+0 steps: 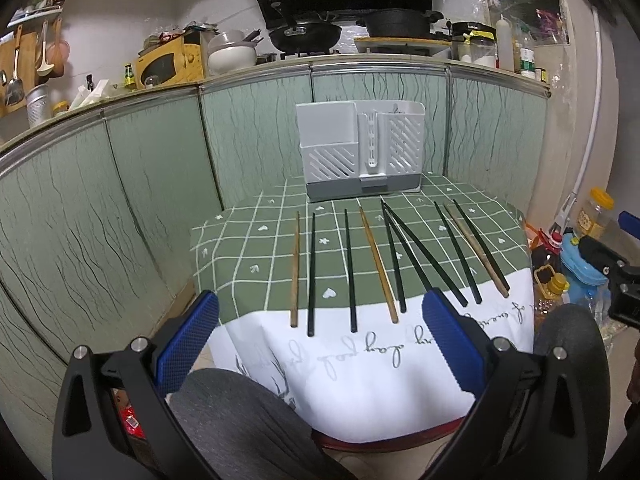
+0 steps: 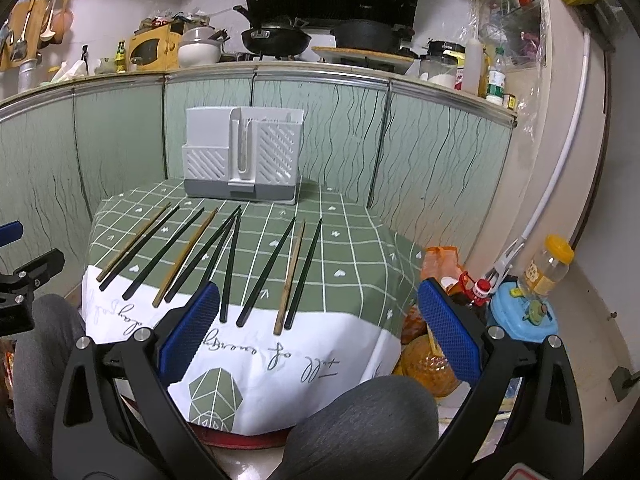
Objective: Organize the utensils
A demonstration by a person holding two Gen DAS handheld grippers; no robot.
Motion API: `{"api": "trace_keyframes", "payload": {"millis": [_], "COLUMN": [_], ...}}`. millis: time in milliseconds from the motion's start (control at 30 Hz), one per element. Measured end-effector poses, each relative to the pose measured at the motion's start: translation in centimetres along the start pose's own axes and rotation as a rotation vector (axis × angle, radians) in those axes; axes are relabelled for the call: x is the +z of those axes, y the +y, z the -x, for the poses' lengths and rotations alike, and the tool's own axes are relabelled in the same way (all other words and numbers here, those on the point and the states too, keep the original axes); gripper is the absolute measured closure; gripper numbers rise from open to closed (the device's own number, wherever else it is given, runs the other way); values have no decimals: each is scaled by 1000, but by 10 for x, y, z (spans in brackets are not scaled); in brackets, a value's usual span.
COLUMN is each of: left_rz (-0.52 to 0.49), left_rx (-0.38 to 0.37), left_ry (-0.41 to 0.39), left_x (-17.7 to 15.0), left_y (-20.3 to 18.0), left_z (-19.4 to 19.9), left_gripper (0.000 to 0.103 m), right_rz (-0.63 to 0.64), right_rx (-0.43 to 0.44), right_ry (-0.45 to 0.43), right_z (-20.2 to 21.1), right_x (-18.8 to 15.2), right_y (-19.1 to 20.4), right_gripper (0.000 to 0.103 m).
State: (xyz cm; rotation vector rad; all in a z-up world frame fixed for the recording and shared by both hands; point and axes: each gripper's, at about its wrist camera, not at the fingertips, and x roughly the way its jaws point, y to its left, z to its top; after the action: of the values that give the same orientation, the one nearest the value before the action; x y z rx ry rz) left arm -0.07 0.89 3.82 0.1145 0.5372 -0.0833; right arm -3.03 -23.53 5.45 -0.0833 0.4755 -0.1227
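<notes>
Several chopsticks lie in a row on the green checked tablecloth (image 1: 248,248): black ones (image 1: 311,276) and wooden ones (image 1: 295,268). They also show in the right wrist view, black (image 2: 266,272) and wooden (image 2: 290,276). A white and grey utensil holder (image 1: 360,148) stands upright at the back of the table, also in the right wrist view (image 2: 242,156). My left gripper (image 1: 320,316) is open and empty, held before the table's front edge. My right gripper (image 2: 316,312) is open and empty, also before the front edge.
Green cabinet panels (image 1: 140,184) wrap behind and left of the small table. Bottles and jars (image 2: 532,280) crowd the floor to the right. The person's grey-clad knees (image 2: 360,420) are under the grippers. Pans sit on the counter behind (image 1: 304,32).
</notes>
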Motion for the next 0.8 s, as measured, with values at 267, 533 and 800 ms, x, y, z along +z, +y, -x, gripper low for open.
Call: {"api": "trace_keyframes", "payload": {"millis": [267, 533, 800], "left_rz": [18, 28, 35], "left_rx": [8, 6, 1], "left_ry": [-16, -24, -19], "left_x": [8, 10, 7], "left_y": [8, 11, 11], "left_z": [3, 5, 1], "left_gripper": [4, 4, 4], "right_rz": [0, -7, -13], "right_rx": [-1, 3, 2], "right_ry": [-15, -11, -3], "right_z": [3, 4, 2], "right_x": [8, 8, 6], "right_y": [-2, -3, -5], "right_gripper": [8, 8, 8]}}
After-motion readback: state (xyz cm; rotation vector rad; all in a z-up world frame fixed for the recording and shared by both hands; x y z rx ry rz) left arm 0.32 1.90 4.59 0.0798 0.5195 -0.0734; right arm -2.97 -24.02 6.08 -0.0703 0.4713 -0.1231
